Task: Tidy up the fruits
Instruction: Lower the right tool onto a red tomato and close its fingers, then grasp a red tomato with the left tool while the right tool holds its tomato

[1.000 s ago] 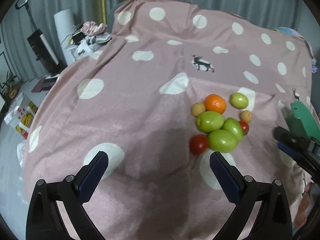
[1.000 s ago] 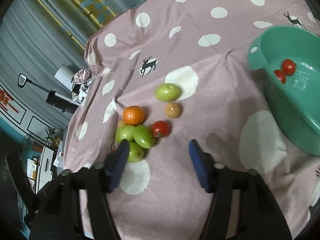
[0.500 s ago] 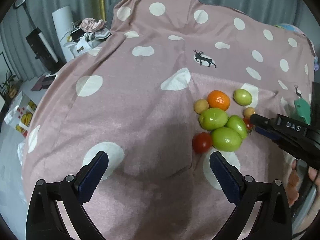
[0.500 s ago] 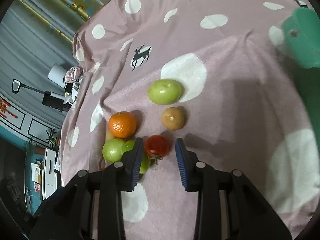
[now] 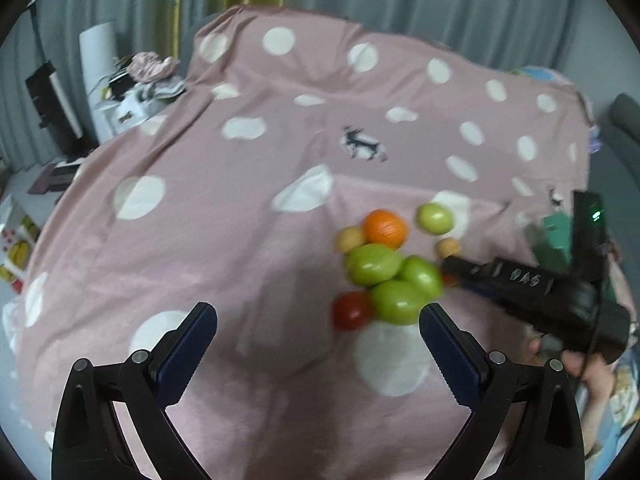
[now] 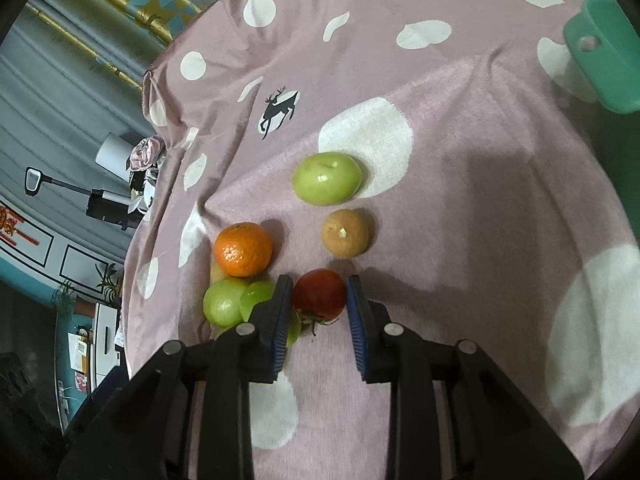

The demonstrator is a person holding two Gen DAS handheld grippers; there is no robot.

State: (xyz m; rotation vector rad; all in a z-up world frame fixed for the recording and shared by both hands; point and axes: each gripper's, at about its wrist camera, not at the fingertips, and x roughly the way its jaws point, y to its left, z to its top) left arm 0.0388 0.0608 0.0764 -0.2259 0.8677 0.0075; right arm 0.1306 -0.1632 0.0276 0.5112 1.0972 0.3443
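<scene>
Pink polka-dot cloth (image 6: 460,240): covers the whole surface under your claws, printed with white spots and small deer.

Green basin (image 6: 608,64): far right on the cloth, only its rim and handle showing in the right wrist view, well apart from the fruit.

Your left claw (image 5: 318,344): jaws wide apart, nothing between them, held above bare cloth just short of the fruit pile.

Your right claw (image 6: 318,312): jaws drawn in tight on a red tomato (image 6: 319,295), both blue pads pressing its sides; the tomato sits on the cloth at the right edge of the pile.

Green fruits: one (image 6: 327,178) alone on a white spot beyond the tomato; three more clustered at the left, one (image 6: 224,302) touching the left finger of the right claw.

Orange (image 6: 243,249): just behind the green cluster.

Second red tomato (image 5: 352,311): near side of the pile.

Small brown fruit (image 6: 345,233): just beyond the gripped tomato.
</scene>
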